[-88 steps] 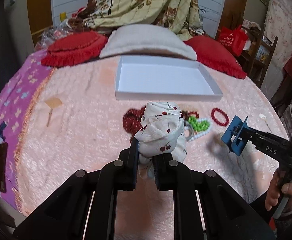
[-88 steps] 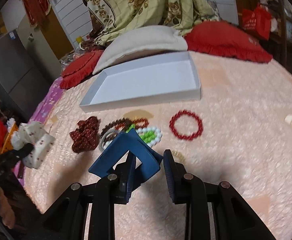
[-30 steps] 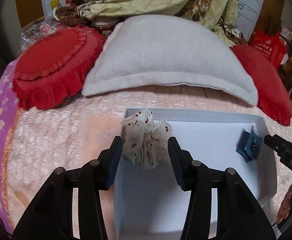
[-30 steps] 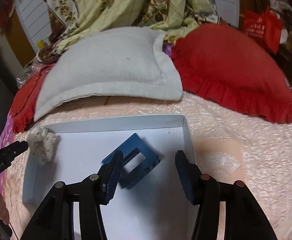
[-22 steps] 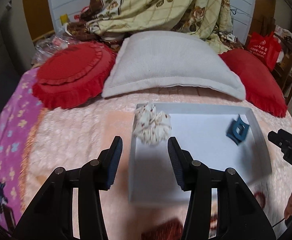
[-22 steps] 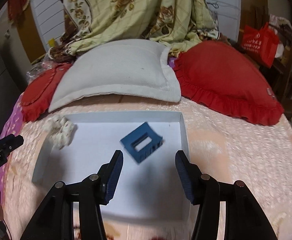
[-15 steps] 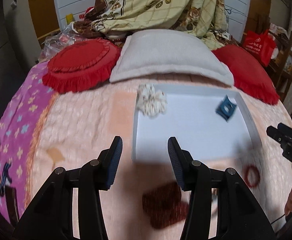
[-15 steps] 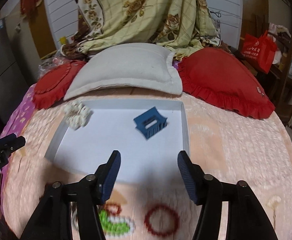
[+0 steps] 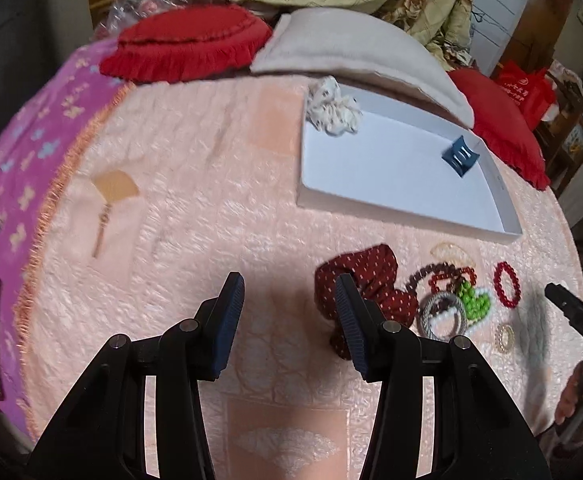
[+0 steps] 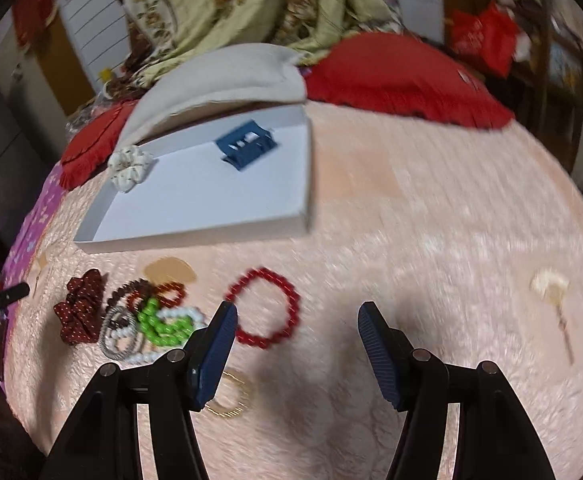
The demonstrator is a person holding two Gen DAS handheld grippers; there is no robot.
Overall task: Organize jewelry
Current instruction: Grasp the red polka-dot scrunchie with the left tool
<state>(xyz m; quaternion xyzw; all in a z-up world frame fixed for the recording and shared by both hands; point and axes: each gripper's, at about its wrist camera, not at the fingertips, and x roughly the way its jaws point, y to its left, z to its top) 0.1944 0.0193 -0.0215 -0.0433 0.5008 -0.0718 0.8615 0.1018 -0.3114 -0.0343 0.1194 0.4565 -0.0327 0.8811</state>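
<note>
Okay, both my grippers are empty with jaws spread wide, over the pink bedspread [image 9: 195, 184].

Status: the white tray [image 10: 195, 236] sits upper centre in both views. The cherry-print scrunchie [image 9: 333, 106] is at its far-left corner, half riding the rim, and the blue claw clip [image 10: 247, 147] is inside near the far-right wall. The loose pile lies lower right in the left view, lower left in the right view: dark red scrunchie [image 9: 365, 284], brown bead bracelet [image 9: 431, 270], grey hair tie [image 9: 441, 316], green-and-white beads [image 10: 165, 326], red bead bracelet [image 10: 265, 308] and a thin gold ring [image 10: 227, 394].

Risks:
- The pile overlaps. Brown beads, grey tie and green beads touch or lie across each other, so pinching one probably drags a neighbour along.
- The gold ring is thin and flat on plush fabric, so my fingers could slide over it or grab the quilt instead.
- The bead loops are round and hard and could roll out of a shallow pinch.
- The cherry scrunchie perched on the rim could tip out if the tray gets nudged.

Pose:
- Left gripper [image 9: 289, 320] is low, angled down at the bedspread, with its right finger overlapping the dark red scrunchie in the view. Whether they touch, I cannot tell.
- Right gripper [image 10: 295, 344] hovers just this side of the red bead bracelet, its left finger over the bracelet's near edge and the gold ring just below that finger. The frame is motion-blurred, so contact is unclear.
</note>
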